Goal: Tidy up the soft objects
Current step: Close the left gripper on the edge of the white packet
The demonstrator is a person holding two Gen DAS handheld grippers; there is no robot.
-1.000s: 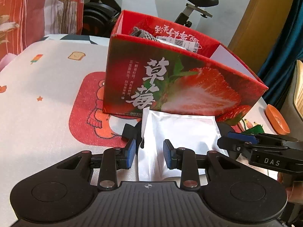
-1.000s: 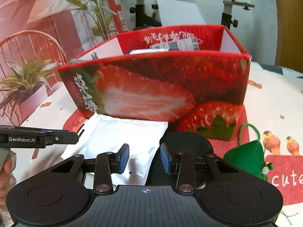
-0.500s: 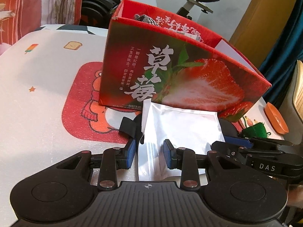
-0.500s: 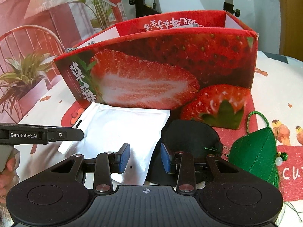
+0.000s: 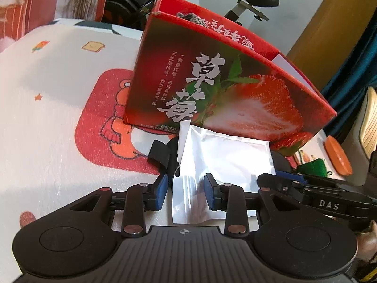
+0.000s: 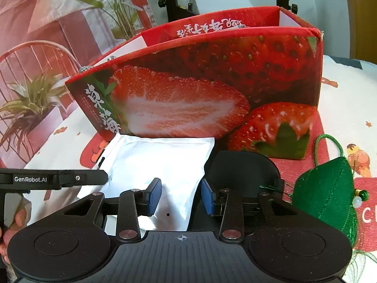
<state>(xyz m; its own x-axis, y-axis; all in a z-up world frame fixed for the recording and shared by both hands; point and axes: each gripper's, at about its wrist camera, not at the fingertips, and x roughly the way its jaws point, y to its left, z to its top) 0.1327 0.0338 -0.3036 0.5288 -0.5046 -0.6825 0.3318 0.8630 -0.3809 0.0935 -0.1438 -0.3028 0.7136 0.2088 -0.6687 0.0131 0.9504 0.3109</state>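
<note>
Some items sit in the strawberry box (image 5: pixel 226 94) ahead; silver pouch (image 6: pixel 160 169) between both grippers' released jaws, black pad (image 6: pixel 242 167) and green pouch (image 6: pixel 325 188) remain.

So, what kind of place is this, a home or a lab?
Most likely a home room. An exercise bike stands behind the strawberry box, a printed cartoon cloth covers the surface, and a curtain with a plant pattern hangs beside it.

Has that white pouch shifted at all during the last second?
No. The white pouch still lies with its far edge at the foot of the strawberry box, as before.
</note>
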